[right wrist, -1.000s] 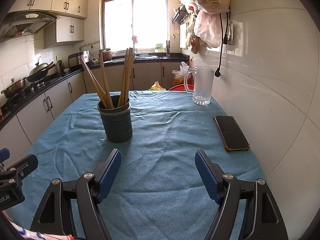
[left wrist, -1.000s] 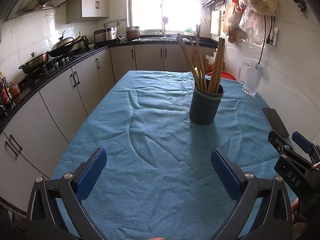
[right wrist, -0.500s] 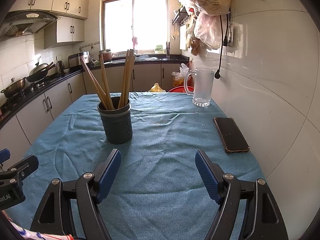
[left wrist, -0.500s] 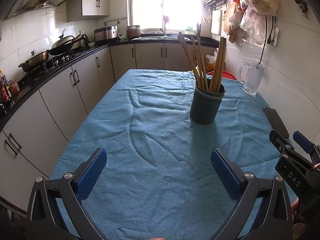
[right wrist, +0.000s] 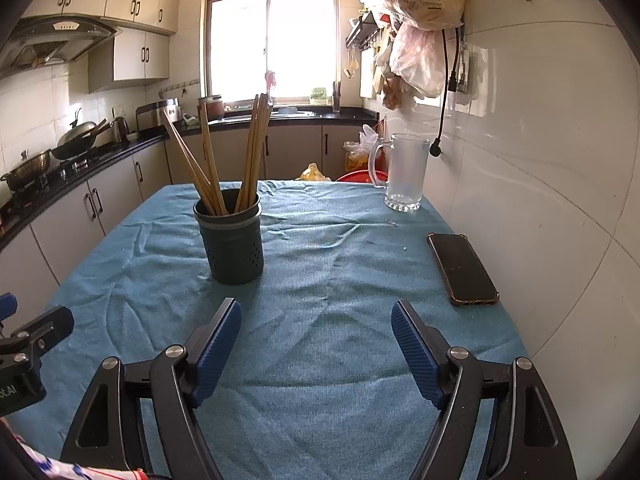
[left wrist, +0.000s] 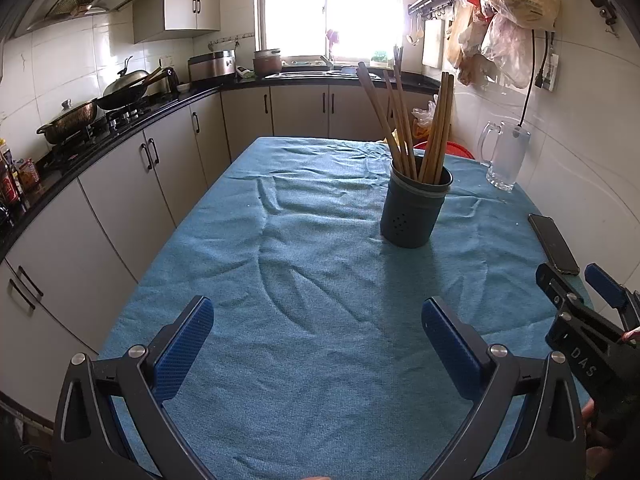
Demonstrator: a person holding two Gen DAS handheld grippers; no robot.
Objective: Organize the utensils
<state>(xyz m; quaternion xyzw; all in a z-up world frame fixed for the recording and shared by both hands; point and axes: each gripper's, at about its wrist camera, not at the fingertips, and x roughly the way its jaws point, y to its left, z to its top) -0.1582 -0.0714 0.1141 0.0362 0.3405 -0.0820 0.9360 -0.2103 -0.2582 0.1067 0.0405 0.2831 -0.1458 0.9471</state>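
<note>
Wide counter (left wrist: 320, 400) under a creased blue cloth (right wrist: 340, 360), running away toward a bright window (right wrist: 272, 40). Along the left side, pale cabinets (left wrist: 120, 208) beneath a dark worktop, with a wok (left wrist: 120, 94) and a lidded pot (left wrist: 68, 118) on the stove. Plastic bags (right wrist: 420, 20) hanging high on the tiled wall to the right.

Left tongs (left wrist: 316, 344) low over the near cloth, spread wide, nothing between the blue pads (left wrist: 180, 354). Right tongs (right wrist: 316, 344) likewise spread wide and empty, pads (right wrist: 416, 354) hovering above bare cloth; also visible at the right edge of the left wrist view, beside the left pair.

Dark perforated holder (right wrist: 234, 240) standing upright on the cloth, about mid-counter, ahead of both tongs and well apart from them; left of centre from the right wrist, right of centre from the left wrist. Wooden chopsticks (right wrist: 252, 148) bundled inside it, some leaning left, some near upright, tips well above the rim.

Clear glass mug (right wrist: 404, 172) upright near the far right corner, close to the wall. Black phone (right wrist: 462, 268) lying flat on the cloth along the right edge, between mug and right tongs, touching neither.
</note>
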